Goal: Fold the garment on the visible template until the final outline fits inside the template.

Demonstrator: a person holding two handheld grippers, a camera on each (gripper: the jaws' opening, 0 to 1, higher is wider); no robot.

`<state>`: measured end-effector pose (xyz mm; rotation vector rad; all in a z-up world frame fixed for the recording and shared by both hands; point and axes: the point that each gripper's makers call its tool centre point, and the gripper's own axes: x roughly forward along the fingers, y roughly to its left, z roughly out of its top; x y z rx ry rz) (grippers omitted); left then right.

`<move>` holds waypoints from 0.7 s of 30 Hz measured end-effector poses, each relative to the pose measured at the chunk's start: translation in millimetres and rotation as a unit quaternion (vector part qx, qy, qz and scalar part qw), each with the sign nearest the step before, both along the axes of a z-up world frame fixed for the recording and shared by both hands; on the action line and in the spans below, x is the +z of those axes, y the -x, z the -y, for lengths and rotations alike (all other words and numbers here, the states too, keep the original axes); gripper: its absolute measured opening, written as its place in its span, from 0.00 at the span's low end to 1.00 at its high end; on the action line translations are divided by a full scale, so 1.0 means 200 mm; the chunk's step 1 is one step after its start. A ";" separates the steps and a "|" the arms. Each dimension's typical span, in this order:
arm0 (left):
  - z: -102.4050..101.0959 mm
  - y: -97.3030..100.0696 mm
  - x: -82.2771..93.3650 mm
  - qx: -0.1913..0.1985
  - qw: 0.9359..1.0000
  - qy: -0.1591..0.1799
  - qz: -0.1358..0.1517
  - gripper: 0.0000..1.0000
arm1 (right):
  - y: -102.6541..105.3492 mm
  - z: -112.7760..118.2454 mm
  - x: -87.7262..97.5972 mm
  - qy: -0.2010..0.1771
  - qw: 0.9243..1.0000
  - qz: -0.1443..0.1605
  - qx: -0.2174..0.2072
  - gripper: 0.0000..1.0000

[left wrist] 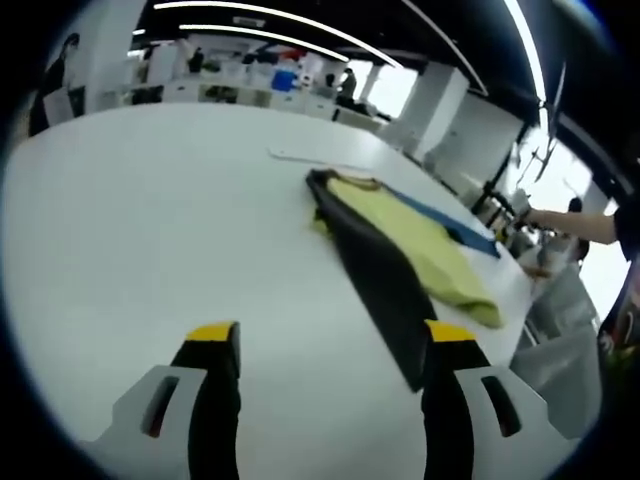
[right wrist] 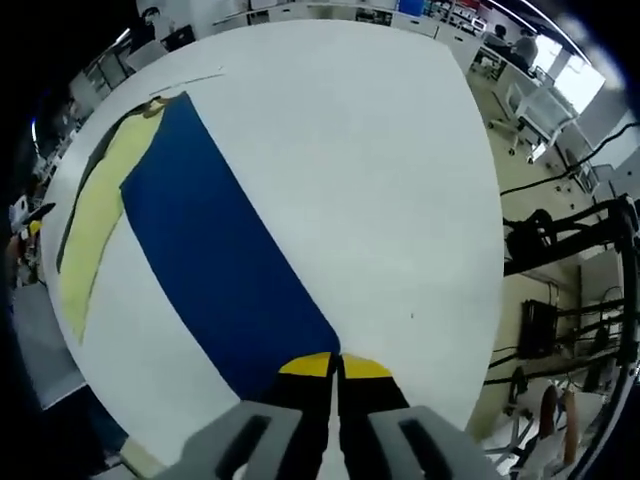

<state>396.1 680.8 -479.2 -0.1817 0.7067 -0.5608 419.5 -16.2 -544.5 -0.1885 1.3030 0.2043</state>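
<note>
Garment: we see a two-tone garment [left wrist: 400, 255], yellow-green with a dark grey strip along its near edge, lying flat and partly folded on the white table [left wrist: 150, 220].
Template: a dark blue sheet [right wrist: 215, 255] lies under and beside the garment; in the left gripper view it shows as a thin blue band past the garment's far edge.
Long axis: in the left gripper view the garment runs slantwise, from the middle of the table down toward the right jaw tip; its dark strip ends close to that tip.
Direction from the left gripper [left wrist: 330, 340]: the garment lies ahead and to the right, apart from the jaws, with bare table straight ahead between them.
Left gripper state: jaws stand wide apart, nothing between them.
Right gripper [right wrist: 335, 365] state: jaws are pressed together at the near corner of the blue sheet; we judge they pinch its edge, though the tips hide the contact itself.
Direction from the right gripper: the blue sheet stretches away up and to the left, with the yellow garment [right wrist: 95, 230] along its far left side, well apart from the tips.
Nearer hand: we judge the left gripper nearer the garment, its right jaw almost at the dark strip's end.
Coming move: we think the left gripper must swing right to meet the garment.
</note>
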 end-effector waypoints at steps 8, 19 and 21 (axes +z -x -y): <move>-0.02 0.02 0.00 0.005 1.000 -0.002 -0.002 0.70 | 0.03 -0.04 0.01 0.005 1.000 -0.003 0.005 0.00; -0.02 0.01 0.01 0.005 1.000 -0.001 0.001 0.70 | 0.07 -0.09 0.05 0.021 1.000 0.007 0.014 0.07; -0.02 0.01 0.02 0.004 1.000 -0.001 0.003 0.70 | 0.06 -0.05 0.04 0.028 0.999 0.011 0.016 0.17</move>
